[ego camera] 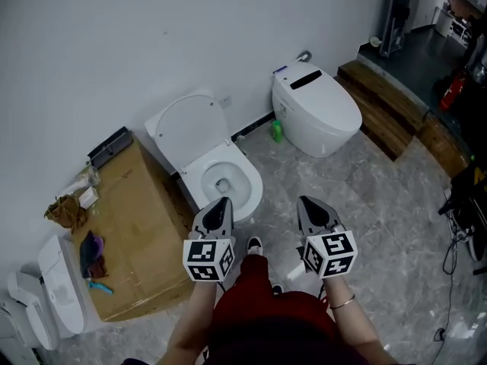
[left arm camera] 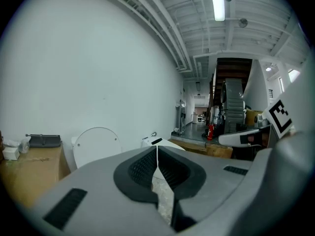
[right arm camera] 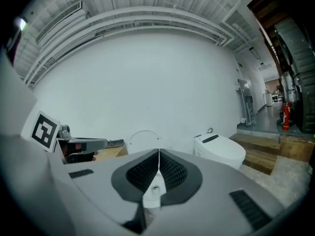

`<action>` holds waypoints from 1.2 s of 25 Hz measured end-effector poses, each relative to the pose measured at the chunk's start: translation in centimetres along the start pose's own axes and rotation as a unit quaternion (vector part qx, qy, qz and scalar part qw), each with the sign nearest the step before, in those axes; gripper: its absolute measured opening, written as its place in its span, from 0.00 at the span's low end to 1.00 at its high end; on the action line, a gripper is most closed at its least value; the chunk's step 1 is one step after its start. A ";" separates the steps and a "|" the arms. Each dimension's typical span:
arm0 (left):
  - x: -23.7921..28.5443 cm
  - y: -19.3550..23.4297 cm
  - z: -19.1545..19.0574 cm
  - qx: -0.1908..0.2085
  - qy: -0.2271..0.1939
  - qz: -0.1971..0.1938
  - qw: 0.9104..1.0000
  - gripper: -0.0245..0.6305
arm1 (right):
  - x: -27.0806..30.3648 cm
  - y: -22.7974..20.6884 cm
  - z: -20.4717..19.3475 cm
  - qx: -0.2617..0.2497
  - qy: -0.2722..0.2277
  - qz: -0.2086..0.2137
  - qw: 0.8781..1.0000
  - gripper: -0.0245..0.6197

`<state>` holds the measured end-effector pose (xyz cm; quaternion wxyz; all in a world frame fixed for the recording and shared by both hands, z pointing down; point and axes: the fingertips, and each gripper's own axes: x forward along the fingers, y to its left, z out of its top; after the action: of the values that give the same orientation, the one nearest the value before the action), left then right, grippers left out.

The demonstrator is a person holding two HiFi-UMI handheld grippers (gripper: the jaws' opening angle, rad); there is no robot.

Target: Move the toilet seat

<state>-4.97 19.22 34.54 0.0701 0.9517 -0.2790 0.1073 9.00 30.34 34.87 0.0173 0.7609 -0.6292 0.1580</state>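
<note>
toilet seat [ego camera: 189,128] upright behind bowl [ego camera: 256,195]: likely stiff, light, slick plastic, hinged; grip top rim; left tongs [ego camera: 221,202], right tongs [ego camera: 307,201] pressed together, empty, before bowl

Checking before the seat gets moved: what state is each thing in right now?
Left gripper: shut, empty.
Right gripper: shut, empty.
Near toilet lid: raised against the wall.
Far toilet: lid closed.
Box: closed, clutter on top.
</note>
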 end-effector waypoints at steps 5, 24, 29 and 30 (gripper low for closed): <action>5.2 2.2 0.5 0.001 0.011 -0.005 1.000 0.08 | 4.9 -1.9 0.2 0.000 0.023 0.000 1.000 0.06; 16.2 15.1 -0.6 -0.041 0.060 0.015 0.997 0.08 | 24.6 -0.9 0.8 0.002 0.104 0.037 0.994 0.06; 16.3 17.3 -1.3 -0.051 0.068 0.037 0.996 0.08 | 26.9 -0.2 1.1 -0.008 0.111 0.051 0.992 0.06; 16.2 17.7 -1.5 -0.052 0.070 0.041 0.995 0.08 | 27.3 -0.1 1.1 -0.009 0.113 0.054 0.992 0.06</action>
<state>-1.53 -3.62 41.24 0.1344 0.9246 -0.3176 0.1620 13.66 4.16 40.94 0.0870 0.7026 -0.6651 0.2377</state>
